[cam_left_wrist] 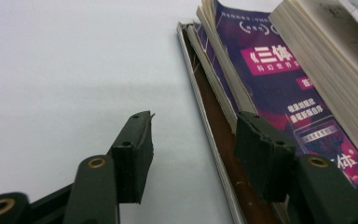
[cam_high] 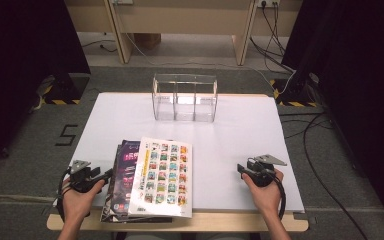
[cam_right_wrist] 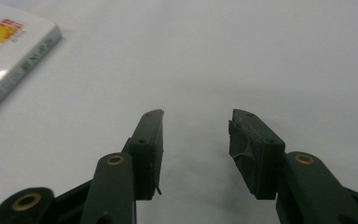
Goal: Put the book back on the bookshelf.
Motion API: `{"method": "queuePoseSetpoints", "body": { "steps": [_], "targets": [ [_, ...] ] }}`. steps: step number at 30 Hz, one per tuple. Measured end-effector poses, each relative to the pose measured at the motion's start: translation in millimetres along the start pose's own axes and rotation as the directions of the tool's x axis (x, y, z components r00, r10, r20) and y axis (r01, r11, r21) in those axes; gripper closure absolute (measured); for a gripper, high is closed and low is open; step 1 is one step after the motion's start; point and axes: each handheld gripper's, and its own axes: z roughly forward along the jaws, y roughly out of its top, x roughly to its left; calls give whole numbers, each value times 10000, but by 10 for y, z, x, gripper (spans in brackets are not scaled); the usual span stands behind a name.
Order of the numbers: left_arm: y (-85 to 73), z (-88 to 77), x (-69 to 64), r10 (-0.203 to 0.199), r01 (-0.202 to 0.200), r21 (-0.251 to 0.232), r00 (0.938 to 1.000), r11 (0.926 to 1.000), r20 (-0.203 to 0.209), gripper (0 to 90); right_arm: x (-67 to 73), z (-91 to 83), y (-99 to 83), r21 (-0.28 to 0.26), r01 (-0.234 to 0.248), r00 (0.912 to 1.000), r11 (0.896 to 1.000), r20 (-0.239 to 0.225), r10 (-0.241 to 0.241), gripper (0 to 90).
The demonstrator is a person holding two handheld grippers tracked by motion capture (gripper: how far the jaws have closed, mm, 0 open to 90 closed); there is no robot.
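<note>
Both grippers, the left gripper (cam_high: pixel 111 173) and the right gripper (cam_high: pixel 239 168), are showing black fingers (cam_left_wrist: pixel 133 147) with brass-coloured rivets behind them, grey three-cornered plates sitting on top, and black cables trailing back past bare forearms.

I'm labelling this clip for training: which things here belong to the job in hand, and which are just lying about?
In the job:
- stack of books
- left gripper, open at the stack's edge
- clear three-slot holder, probably

Lying about:
- right gripper, open over bare table
- cables on floor
</note>
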Motion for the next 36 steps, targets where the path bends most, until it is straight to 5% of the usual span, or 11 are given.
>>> {"method": "queuePoseSetpoints", "body": {
  "steps": [13,25,29,32,36],
  "targets": [
    [151,-132,-92,-192,199,-177,9992,9996,362,451,229,-42,153,-10,676,9964,9977,-507,-676,533],
    [347,-268,-266,149,-121,-292,9951,9995,974,453,412,71,202,388,860,9916,9955,-1004,-817,534],
    [370,-251,-357,173,-151,-160,9889,9998,1473,455,474,101,233,367,1045,9882,9938,-1162,-997,529],
    [392,-211,-448,25,-43,82,9779,10000,2093,453,540,113,273,425,1077,9860,9933,-1325,-1012,525],
    [414,-95,-588,310,-447,506,9689,9977,2456,442,639,145,318,494,1231,9816,9912,-1533,-1142,519]
  ]
}}
